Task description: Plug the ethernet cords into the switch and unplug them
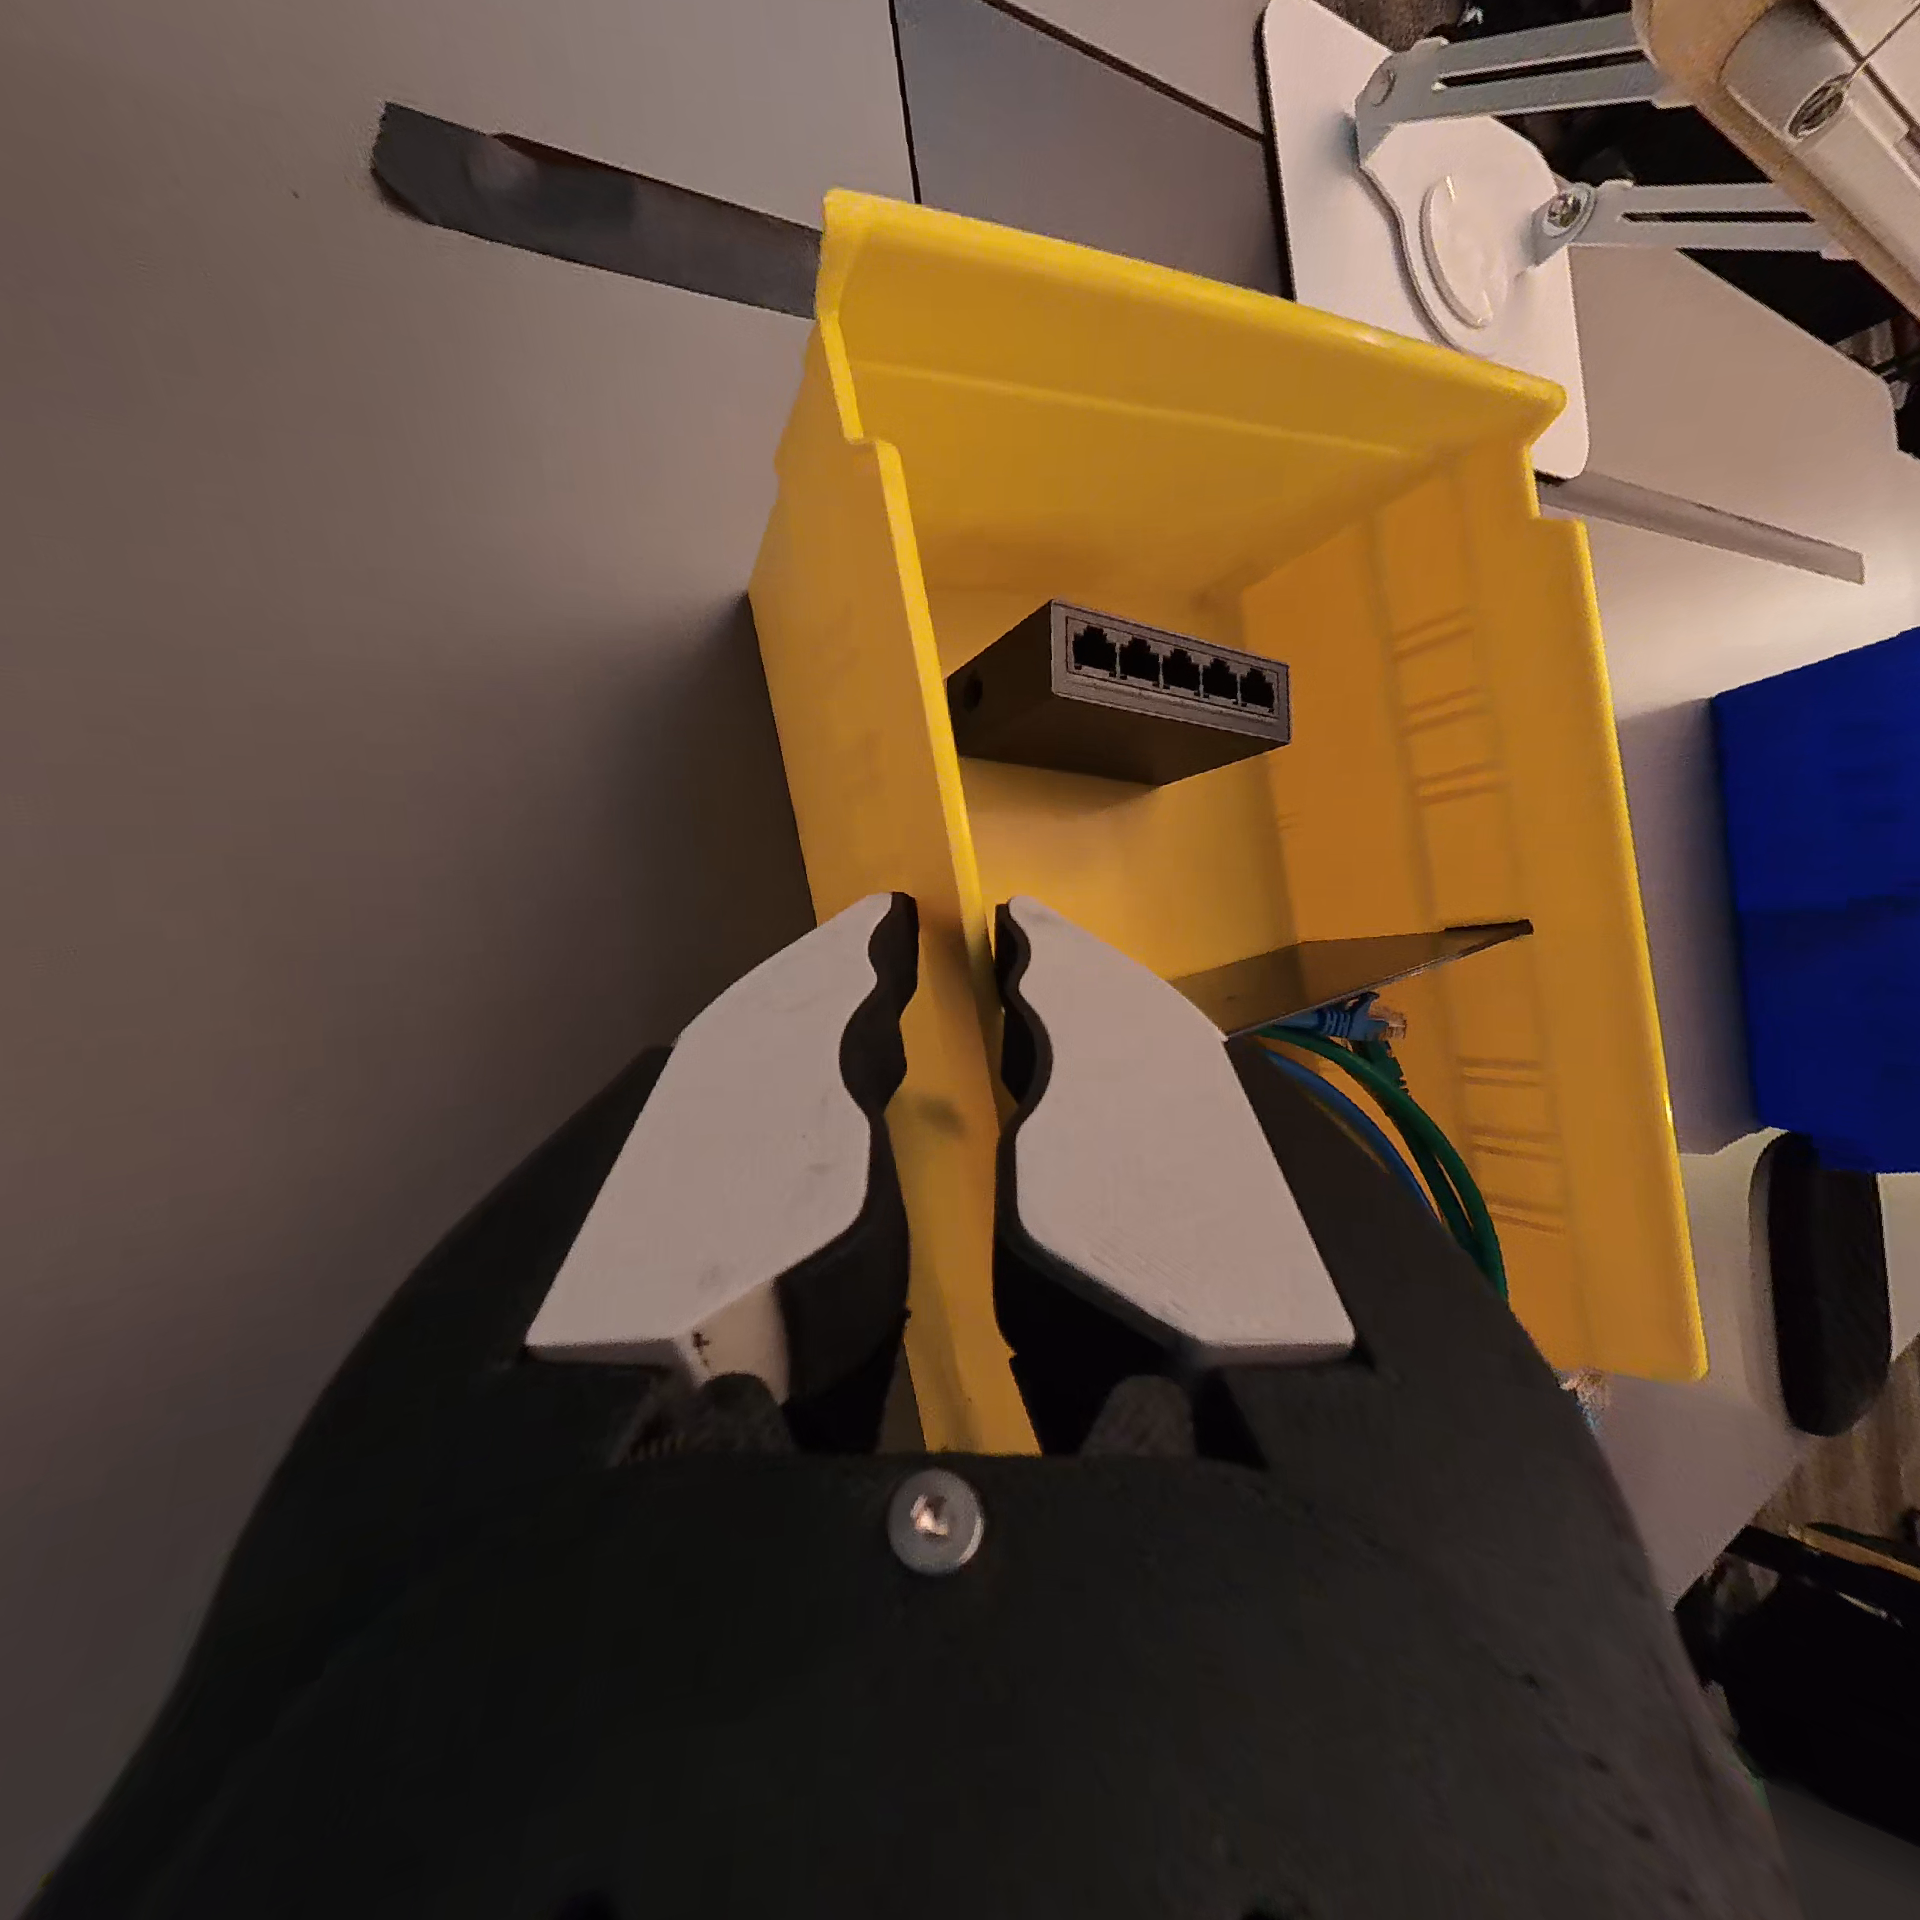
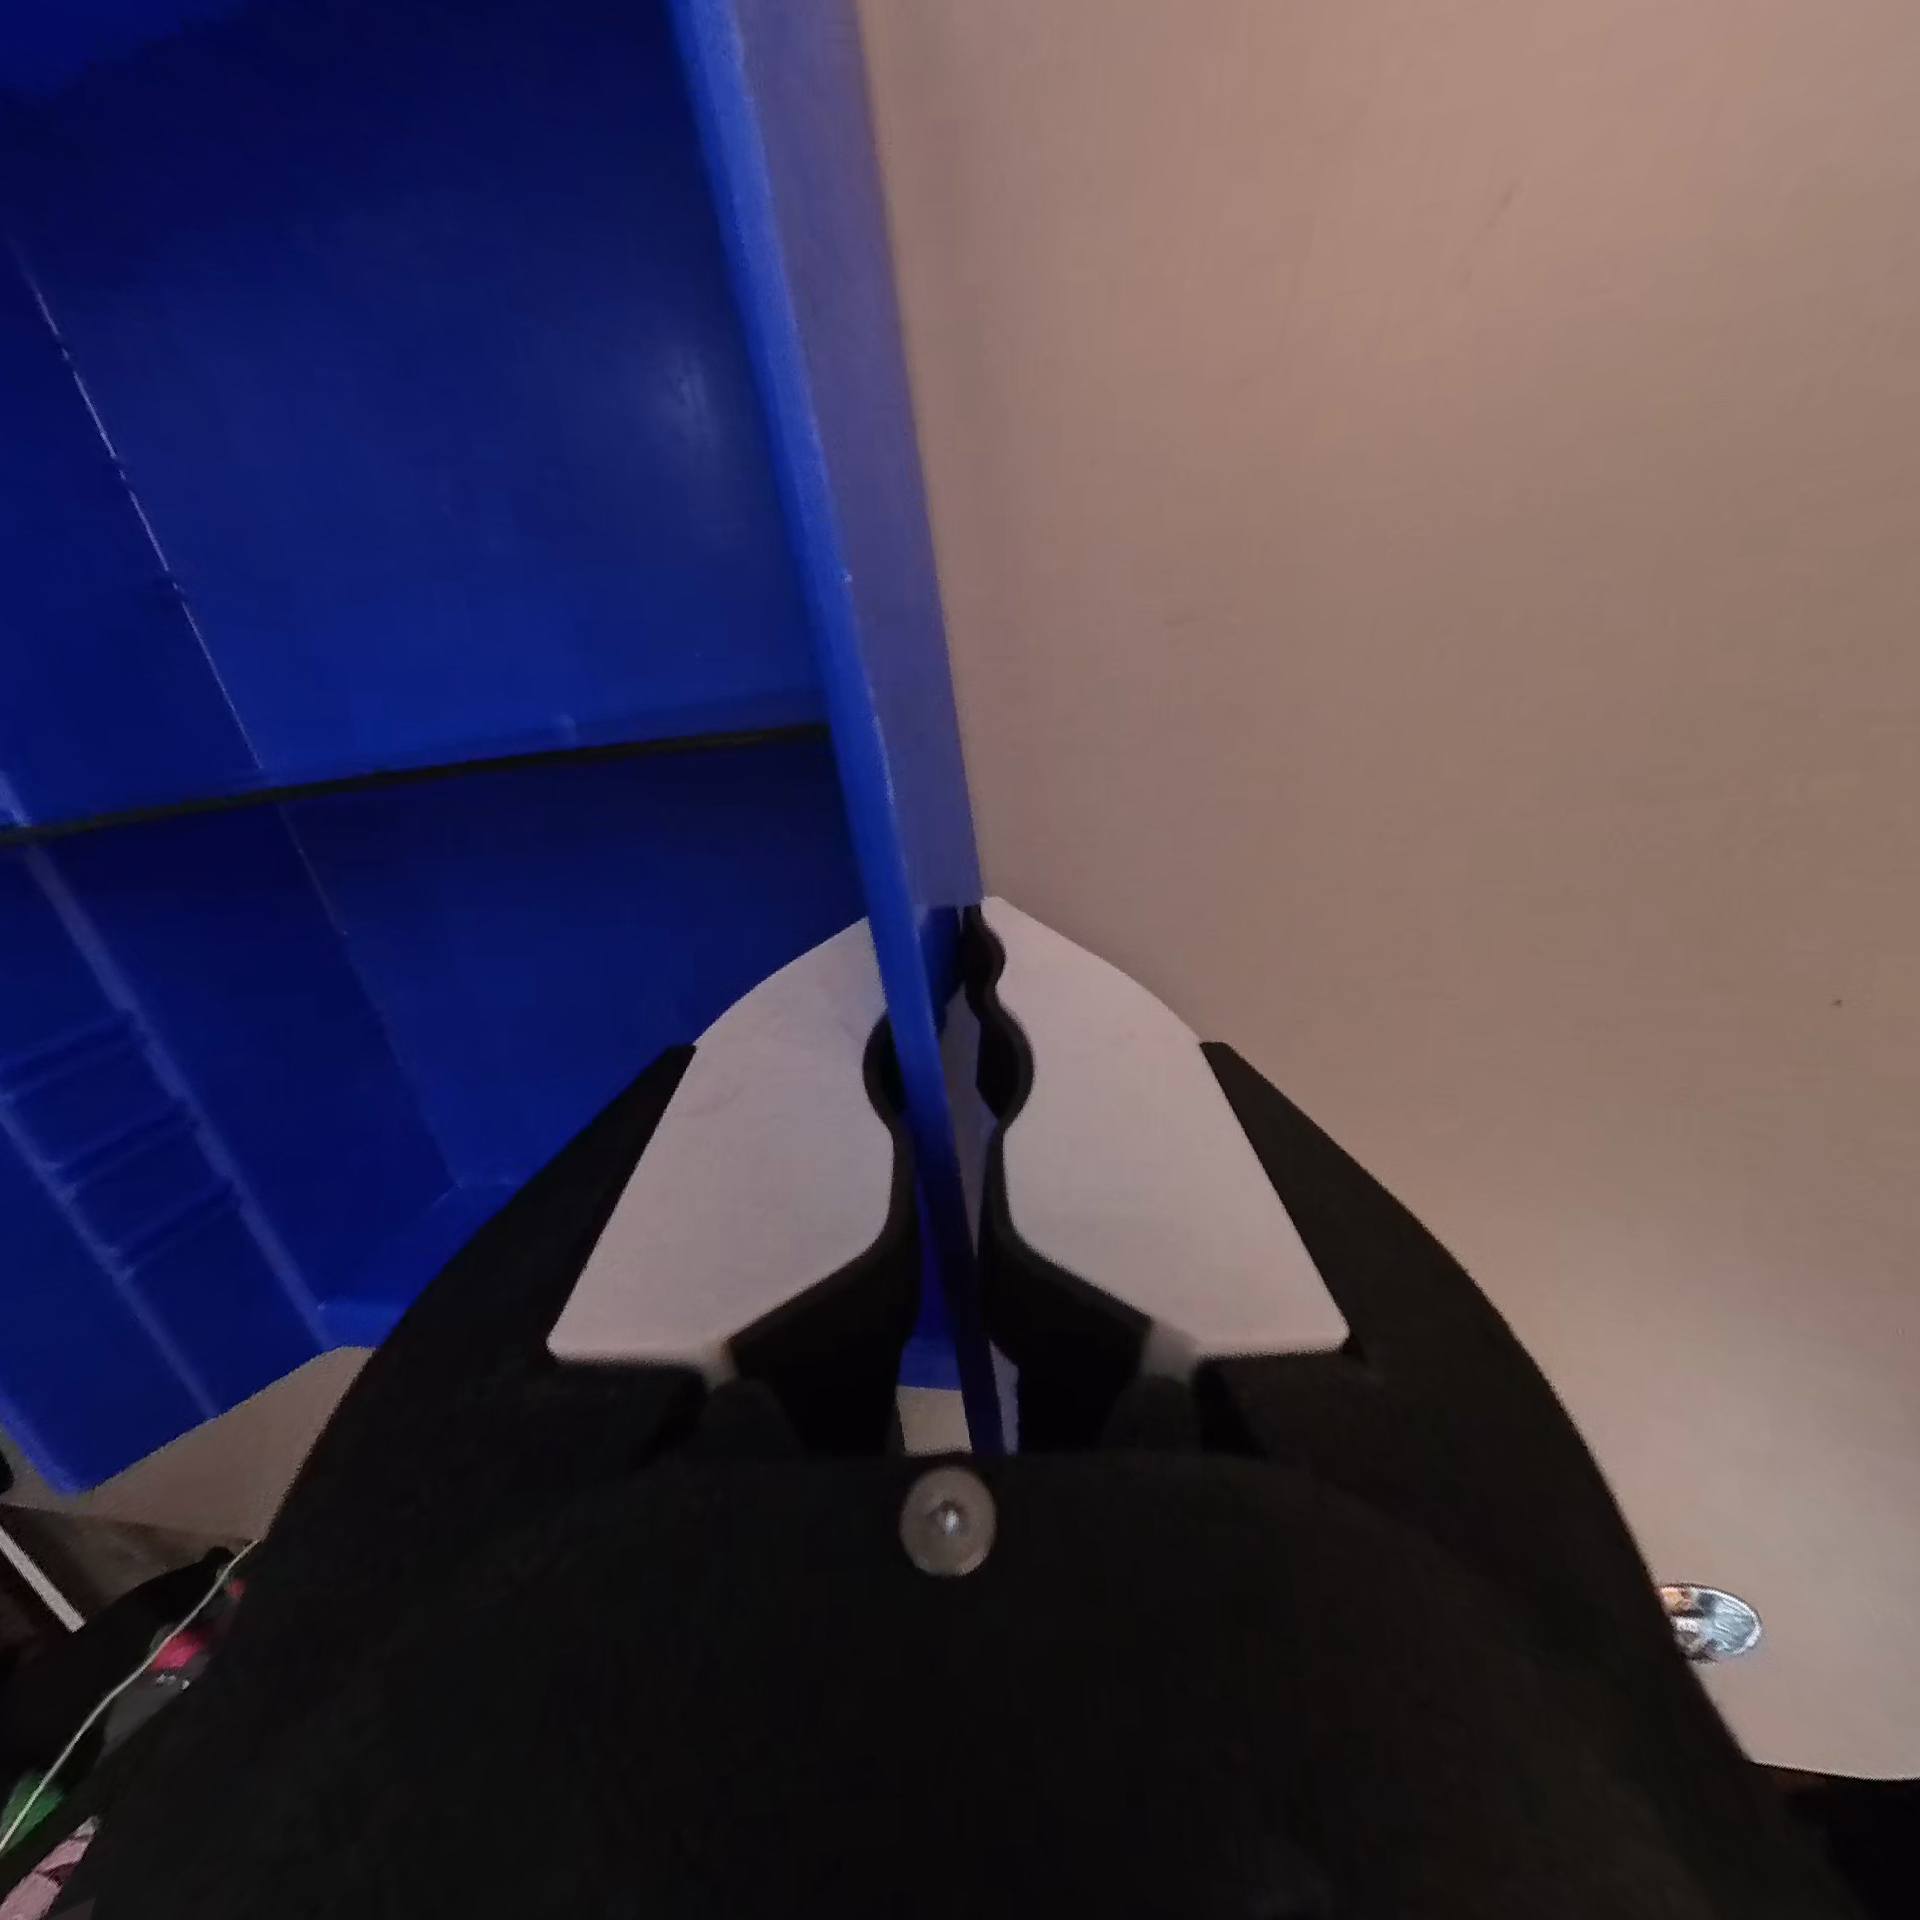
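- The left gripper (image 1: pixel 956 925) is clamped on the side wall of the yellow bin (image 1: pixel 1195 353); the right gripper (image 2: pixel 961 935) likewise pinches the wall of the blue bin (image 2: pixel 810 520).
- The five-port switch (image 1: pixel 1132 686) sits deep in the yellow bin, ports empty.
- The blue and green ethernet cords (image 1: pixel 1382 1101) lie under a divider (image 1: pixel 1351 961): probably light and floppy, best gripped at the stiff plug.

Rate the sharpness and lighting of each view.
Left wrist view: dim warm light, small grey five-port switch inside the yellow plastic bin sharp, wide-angle bending at edges. Right wrist view: softer, blue plastic bin wall smeared beside the right gripper, faint sheen.
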Available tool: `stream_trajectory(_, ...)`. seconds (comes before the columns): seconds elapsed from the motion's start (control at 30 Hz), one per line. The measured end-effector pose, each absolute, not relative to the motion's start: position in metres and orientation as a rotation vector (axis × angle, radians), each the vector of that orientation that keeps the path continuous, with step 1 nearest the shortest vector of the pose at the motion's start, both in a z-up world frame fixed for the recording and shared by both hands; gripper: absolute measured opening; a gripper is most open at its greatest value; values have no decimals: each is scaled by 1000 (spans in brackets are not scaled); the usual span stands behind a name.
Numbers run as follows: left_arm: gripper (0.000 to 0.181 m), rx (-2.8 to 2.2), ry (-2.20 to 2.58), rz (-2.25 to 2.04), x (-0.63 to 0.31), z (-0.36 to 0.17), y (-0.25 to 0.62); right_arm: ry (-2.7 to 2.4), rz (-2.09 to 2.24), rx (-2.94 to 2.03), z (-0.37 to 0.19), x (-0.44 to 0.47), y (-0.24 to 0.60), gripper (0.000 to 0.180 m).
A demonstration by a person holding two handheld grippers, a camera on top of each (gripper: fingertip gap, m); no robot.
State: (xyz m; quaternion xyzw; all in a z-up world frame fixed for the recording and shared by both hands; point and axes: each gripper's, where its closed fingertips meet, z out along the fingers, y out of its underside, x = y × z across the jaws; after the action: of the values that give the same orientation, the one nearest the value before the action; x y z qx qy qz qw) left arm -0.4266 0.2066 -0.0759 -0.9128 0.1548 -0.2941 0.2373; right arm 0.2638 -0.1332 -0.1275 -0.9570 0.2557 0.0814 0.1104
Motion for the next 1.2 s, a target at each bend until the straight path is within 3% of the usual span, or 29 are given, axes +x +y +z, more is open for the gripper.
stream_trajectory(0.67, 14, -2487, 423, -806, -429, -72, 203, 762, 230, -2711, -124, 263, -139, 9)
stream_trajectory(0.77, 24, -2414, 437, -732, -439, -47, 198, 678, 135, -2672, -112, 271, -140, 17)
stream_trajectory(0.87, 25, -2215, 627, -611, -431, -3, 185, 681, -30, -2565, -81, 288, -143, 34)
stream_trajectory(1.0, 53, -1964, 850, -458, -399, 35, 168, 477, -267, -2293, -9, 289, -123, 37)
stream_trajectory(1.13, 66, -1847, 1016, -383, -358, 39, 163, 58, -393, -1789, 95, 229, -85, 40)
stream_trajectory(1.2, 69, -1798, 1071, -408, -339, 42, 160, -78, -400, -1503, 138, 189, -80, 57)
